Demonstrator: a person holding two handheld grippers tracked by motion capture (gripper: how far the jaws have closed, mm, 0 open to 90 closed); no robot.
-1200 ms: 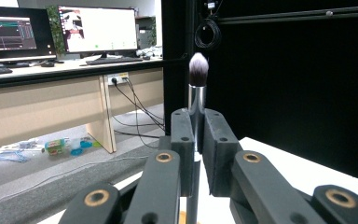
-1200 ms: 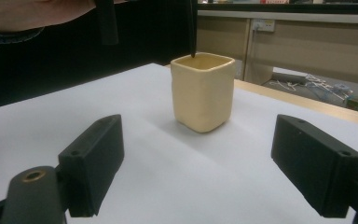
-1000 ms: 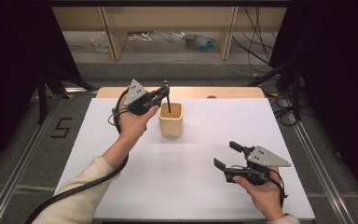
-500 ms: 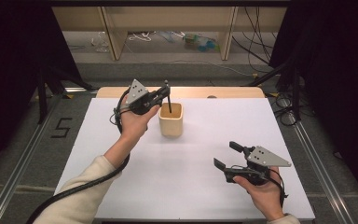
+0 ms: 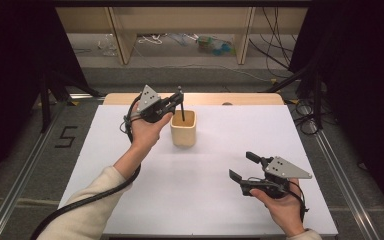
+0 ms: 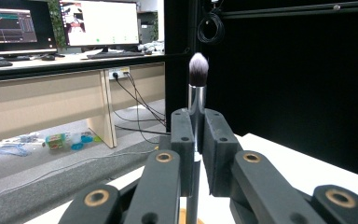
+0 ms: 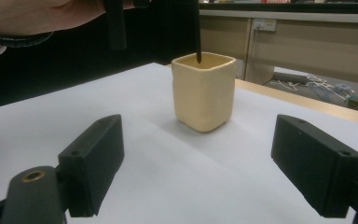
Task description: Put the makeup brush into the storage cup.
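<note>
A beige square cup (image 5: 183, 129) stands on the white table top (image 5: 200, 200), a little behind the middle. My left gripper (image 5: 178, 101) hovers just above the cup's left rim, shut on a slim make-up brush (image 5: 182, 111) that stands upright. In the left gripper view the pads (image 6: 182, 140) clamp the brush (image 6: 197, 95) below its silver ferrule, bristles up. From the right gripper view, the dark handle (image 7: 198, 32) dips into the cup (image 7: 204, 91). My right gripper (image 5: 243, 166) rests low at the front right, open, with nothing between its jaws, which face the cup (image 7: 214, 163).
A wooden strip (image 5: 240, 99) runs along the table's far edge. Beyond it are a floor with cables and a wooden shelf (image 5: 180, 25). Dark curtains flank both sides. White table surface lies bare between the cup and my right gripper.
</note>
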